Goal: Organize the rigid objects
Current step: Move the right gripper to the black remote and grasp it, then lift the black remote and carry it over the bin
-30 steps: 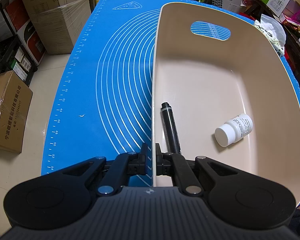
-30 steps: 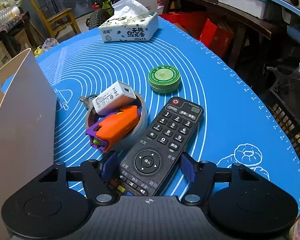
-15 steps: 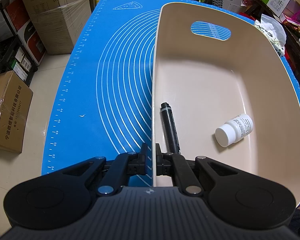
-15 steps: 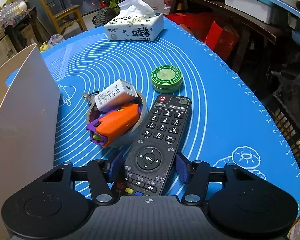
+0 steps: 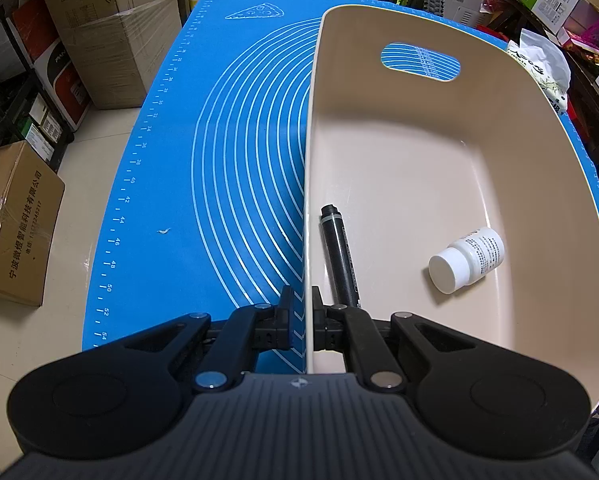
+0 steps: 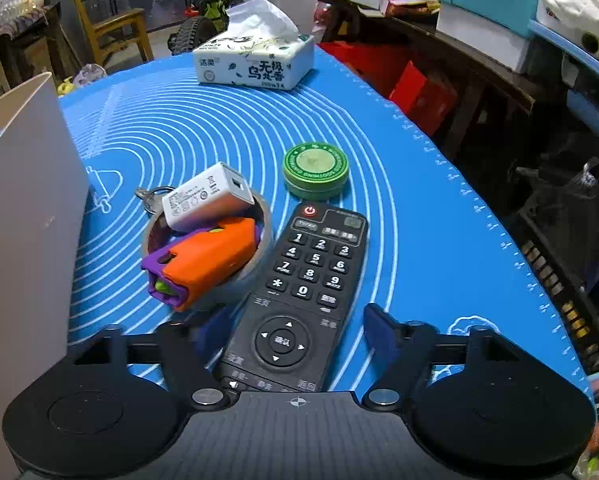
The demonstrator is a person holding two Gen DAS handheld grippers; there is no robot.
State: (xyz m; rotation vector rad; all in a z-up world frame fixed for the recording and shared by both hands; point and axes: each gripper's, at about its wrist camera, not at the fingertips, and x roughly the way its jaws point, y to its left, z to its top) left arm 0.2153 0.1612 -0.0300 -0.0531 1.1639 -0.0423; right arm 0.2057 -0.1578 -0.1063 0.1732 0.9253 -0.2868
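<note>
Remote control (image 6: 299, 300) lies between the opening right fingers (image 6: 375, 326) (untouched); left fingers (image 5: 285, 312) pinch the bin wall (image 5: 308, 240)

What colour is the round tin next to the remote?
Green, with a paler green centre on its lid. It shows best in the right wrist view.

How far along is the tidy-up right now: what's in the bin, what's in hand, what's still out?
Done: a black marker and a white bottle lie in the beige bin. In hand: the left gripper clamps the bin's wall; the right gripper straddles the remote, jaws opening, no grip visible. Left on the mat: the remote, green tin, charger, orange-purple toy, tape roll and keys.
</note>
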